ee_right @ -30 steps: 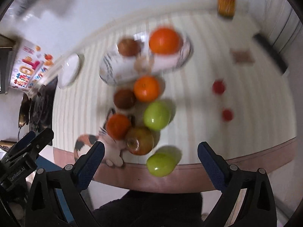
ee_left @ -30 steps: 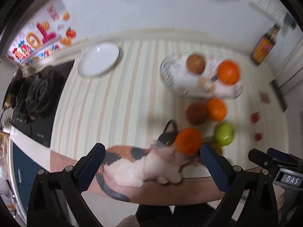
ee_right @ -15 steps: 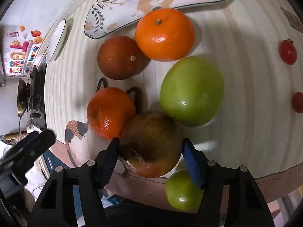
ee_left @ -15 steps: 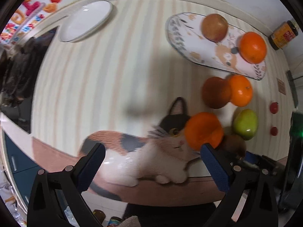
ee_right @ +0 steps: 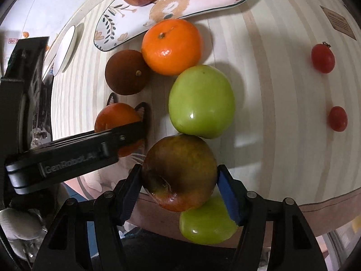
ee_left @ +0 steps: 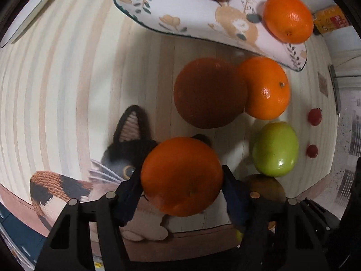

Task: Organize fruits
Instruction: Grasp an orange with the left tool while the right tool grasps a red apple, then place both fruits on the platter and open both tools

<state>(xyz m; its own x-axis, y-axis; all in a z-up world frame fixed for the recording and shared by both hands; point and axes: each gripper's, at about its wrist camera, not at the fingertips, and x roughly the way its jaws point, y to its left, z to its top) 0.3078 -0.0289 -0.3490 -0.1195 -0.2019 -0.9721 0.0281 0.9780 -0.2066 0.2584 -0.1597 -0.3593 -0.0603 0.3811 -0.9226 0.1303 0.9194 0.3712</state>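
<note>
Two grippers each pinch a fruit: the left gripper [ee_left: 181, 180] clamps an orange [ee_left: 181, 176] low in its frame over the cat mat [ee_left: 67, 187], while the right gripper [ee_right: 179, 178] squeezes a brownish apple [ee_right: 179, 171] below a green apple [ee_right: 202, 101]. Top of frame: patterned plate [ee_right: 126, 20].

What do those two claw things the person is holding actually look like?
Both are matte black plastic frames with triangular cut-outs and round silver rivets. The left gripper and right gripper each end in two fingers faced with ribbed blue pads. Seen from the right camera, the left one's side carries pale lettering, "GenRobot". No cables or sleeves are visible.
</note>
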